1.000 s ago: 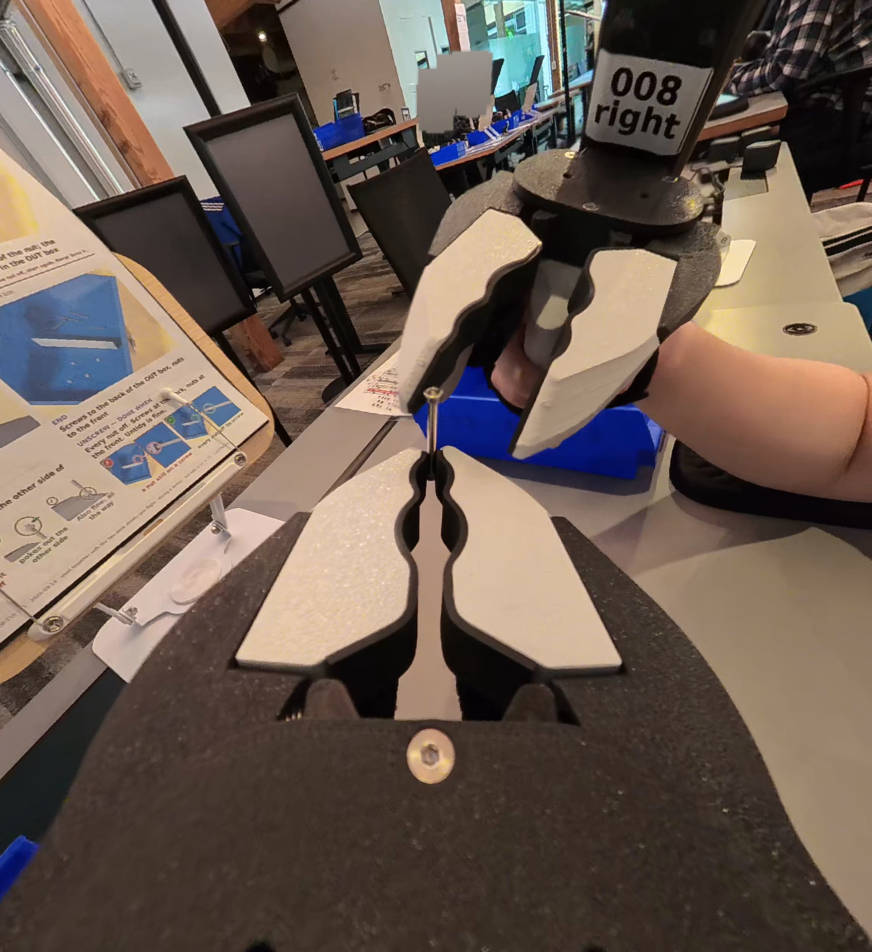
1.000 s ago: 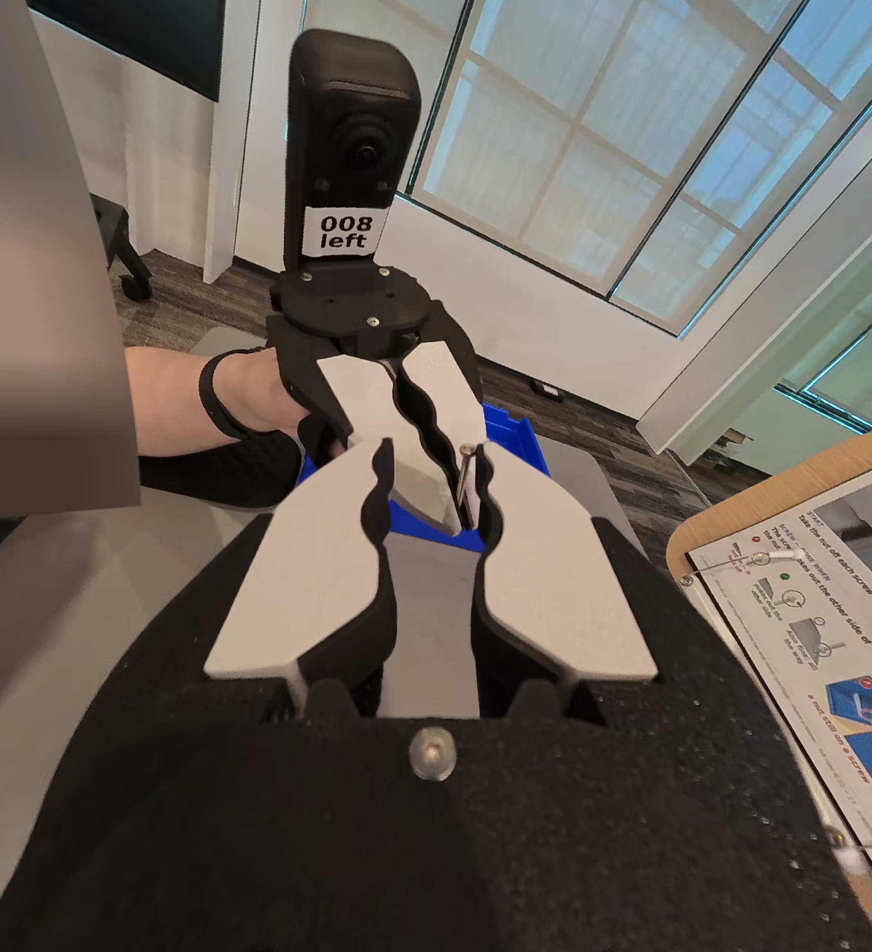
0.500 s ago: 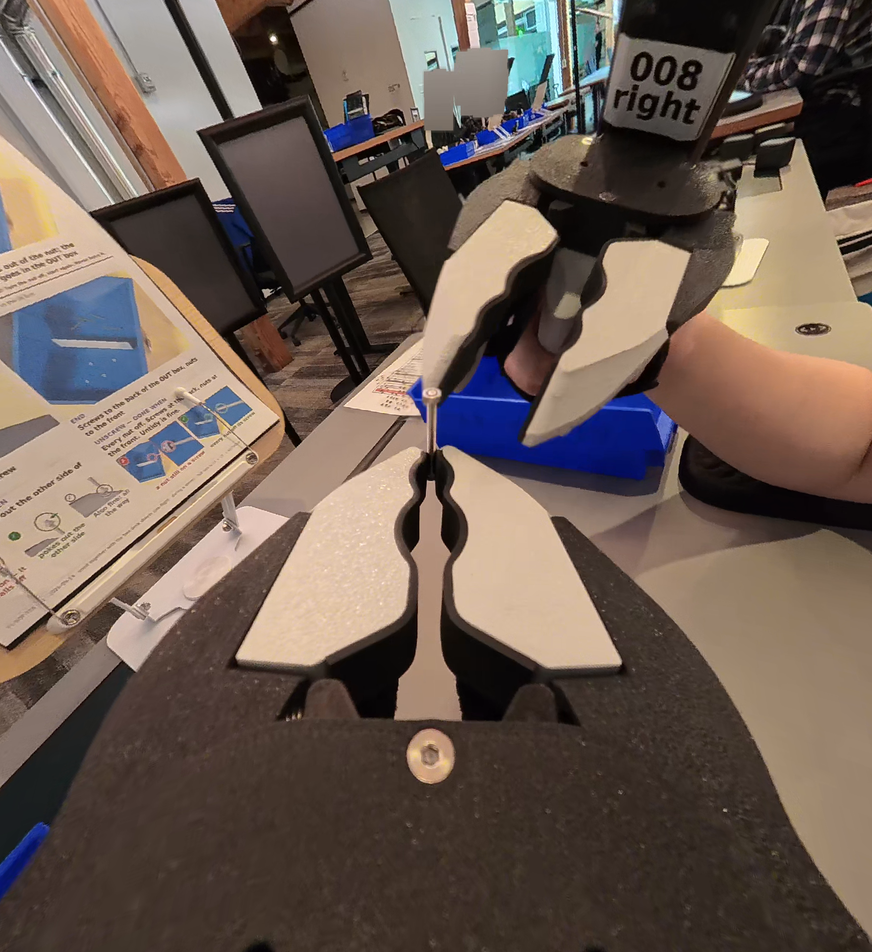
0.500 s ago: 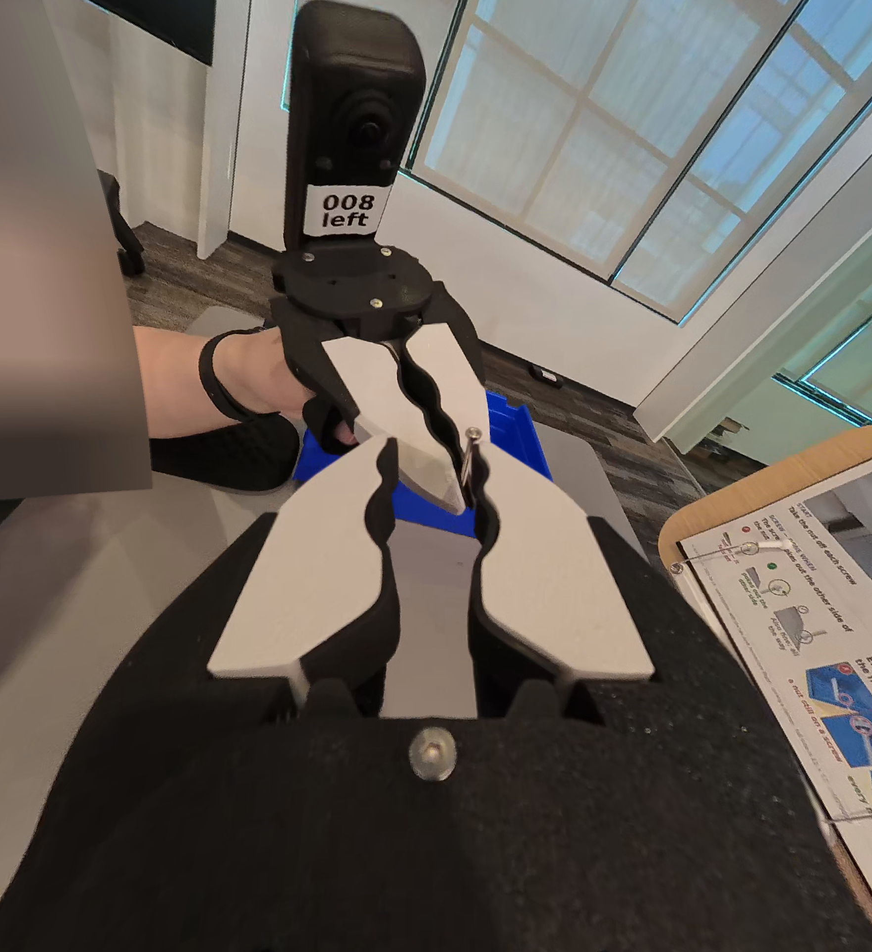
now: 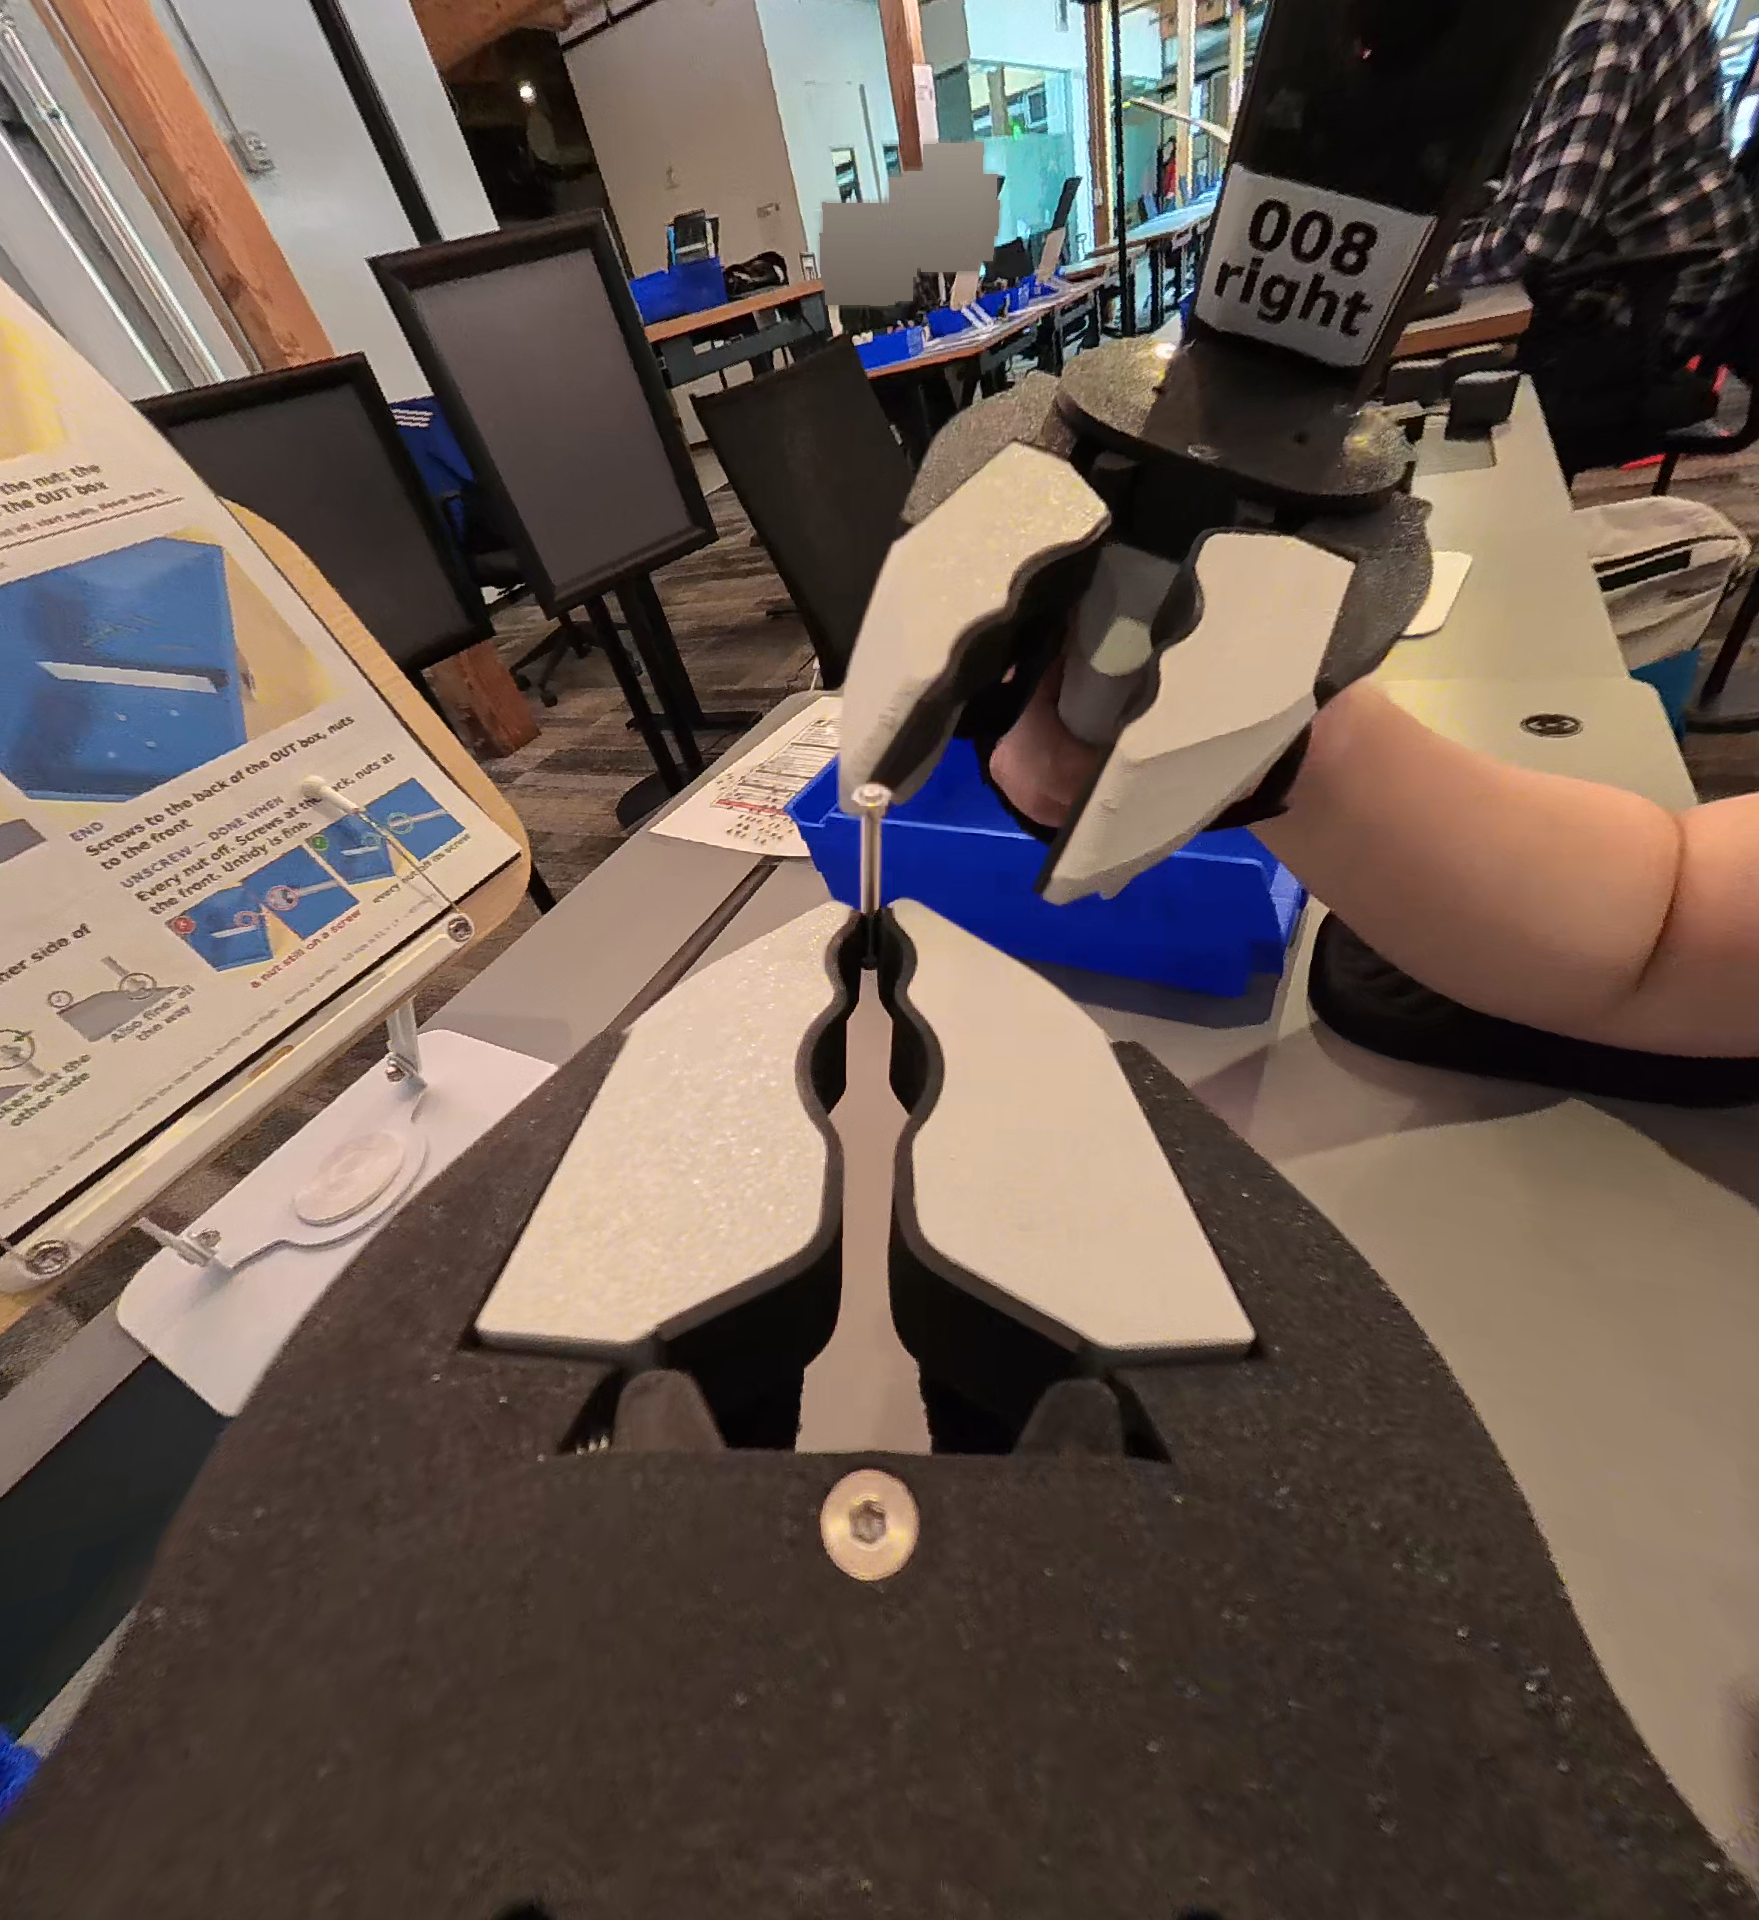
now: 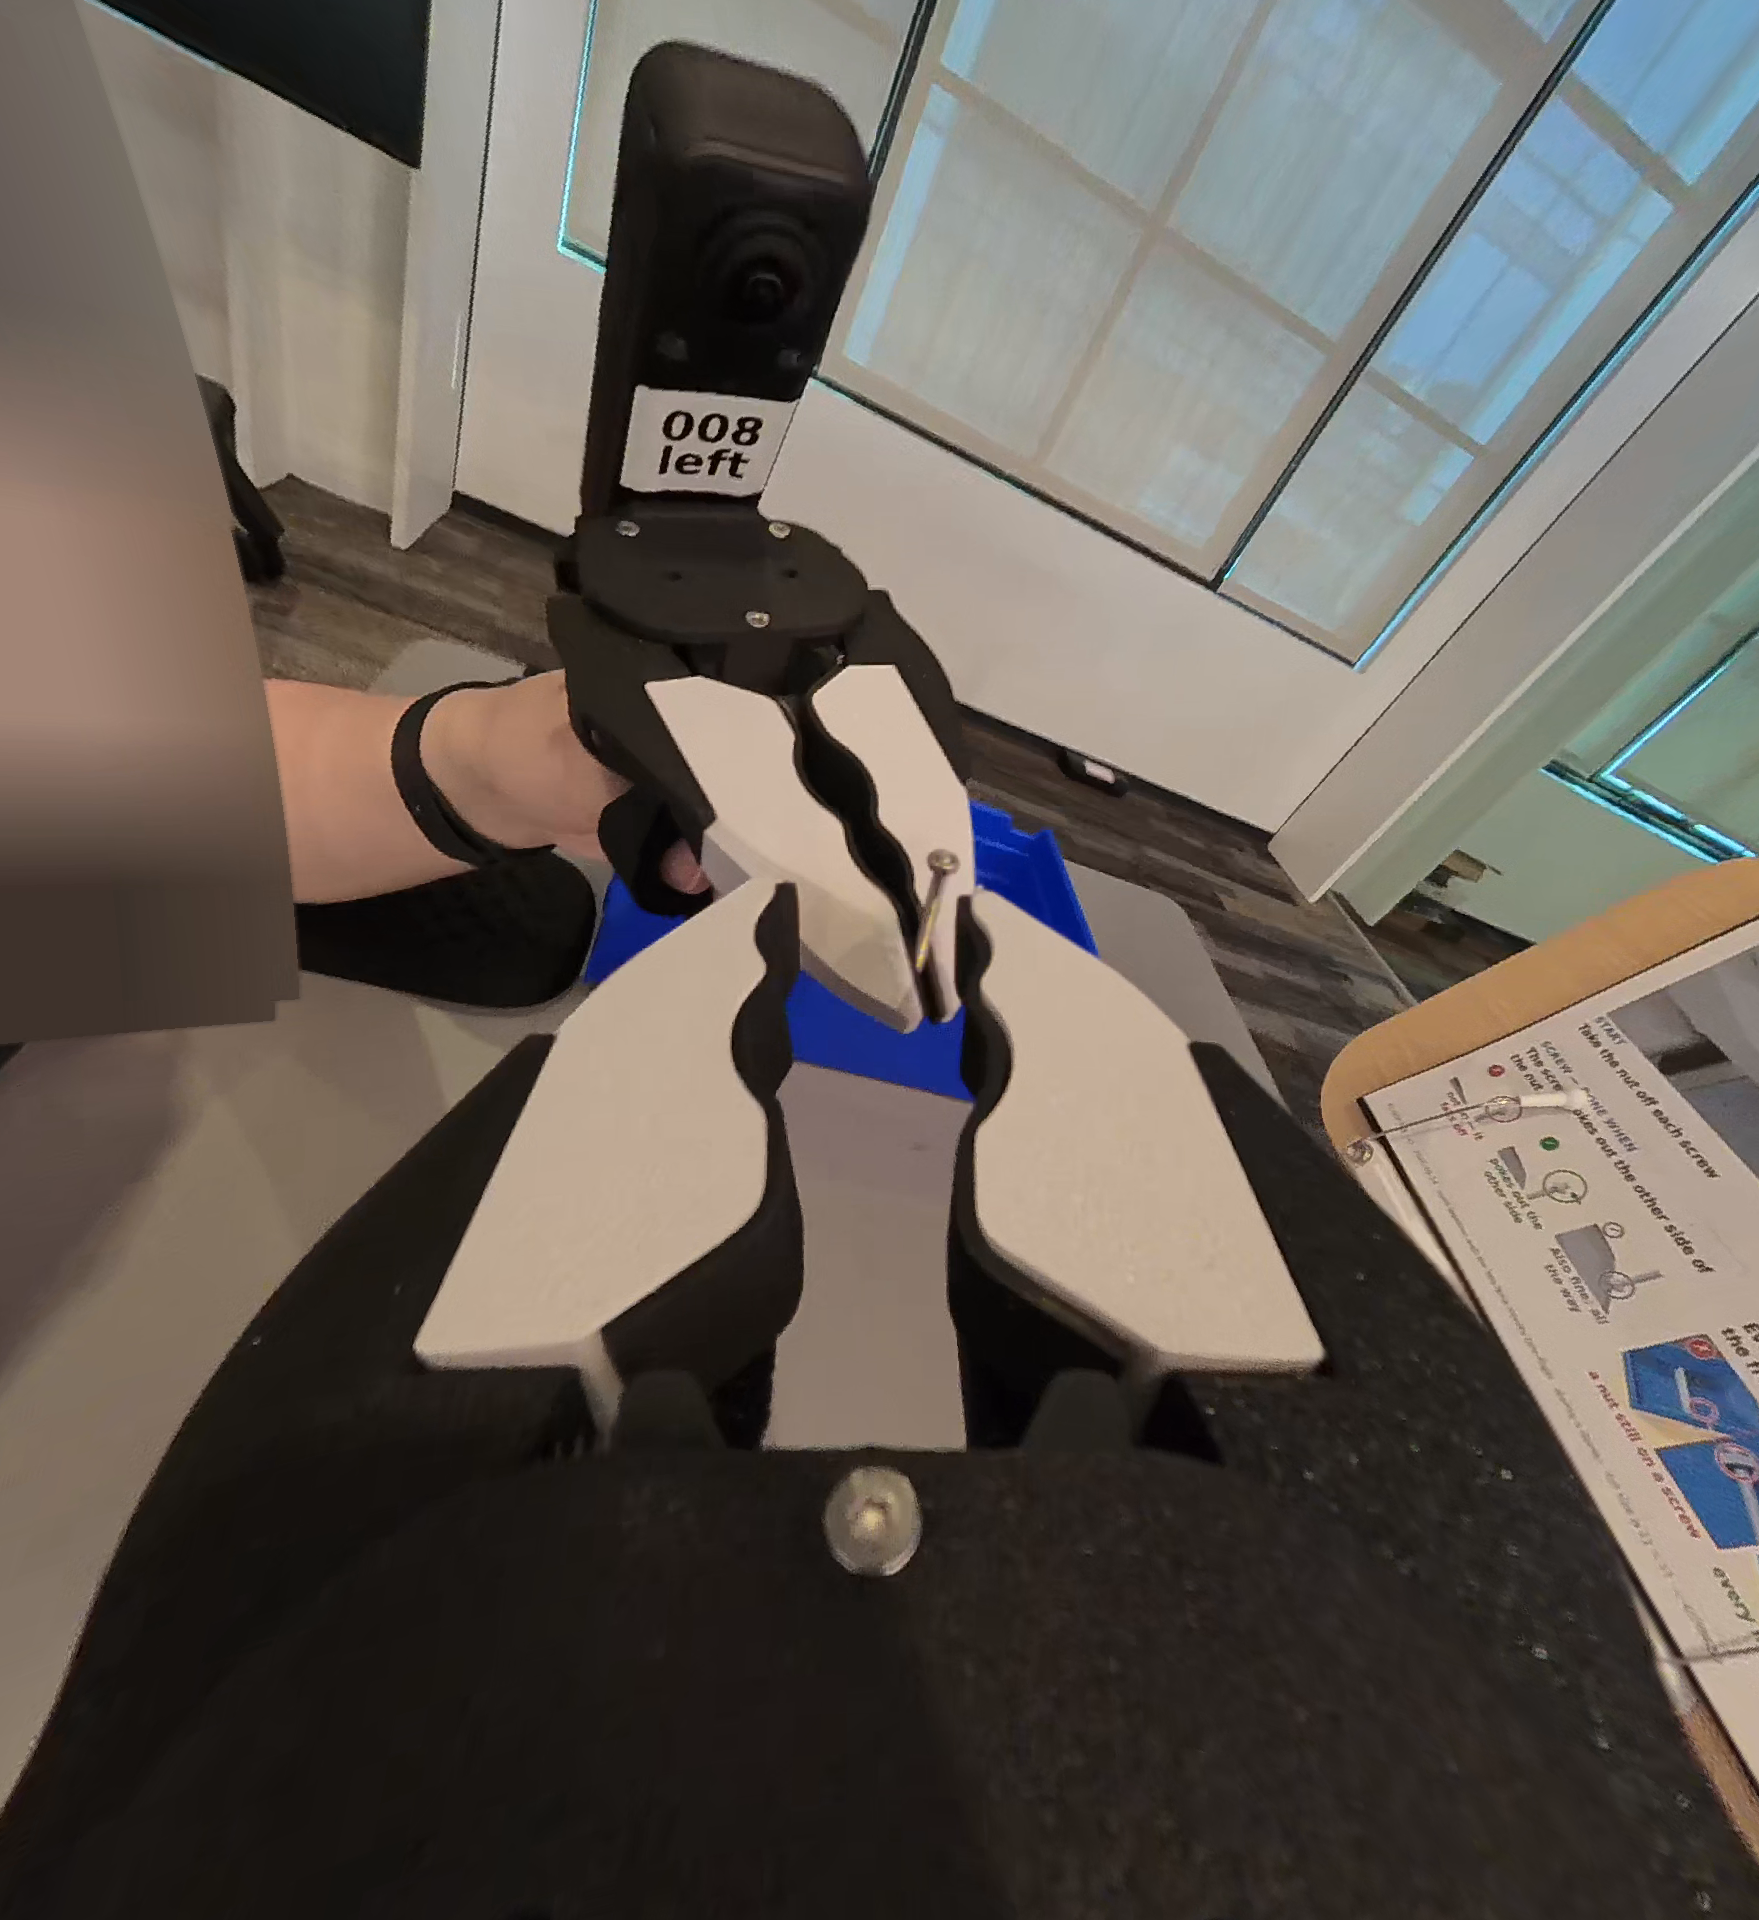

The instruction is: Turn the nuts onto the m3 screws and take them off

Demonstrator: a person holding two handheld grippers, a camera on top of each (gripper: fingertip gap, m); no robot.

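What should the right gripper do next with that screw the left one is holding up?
Probably close the right gripper gently around the screw near its head. The left gripper is shut on the screw's lower end, holding it upright, while the right one's fingers stand open beside the head. No nut is discernible.

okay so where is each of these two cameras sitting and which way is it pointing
Left wrist view: sits on the left gripper, looking along its fingers at the screw they pinch, the open right gripper and a forearm.
Right wrist view: sits on the right gripper, facing the left gripper, a wrist and windows.
Shared: both grippers, the screw, the blue bin, the instruction board.
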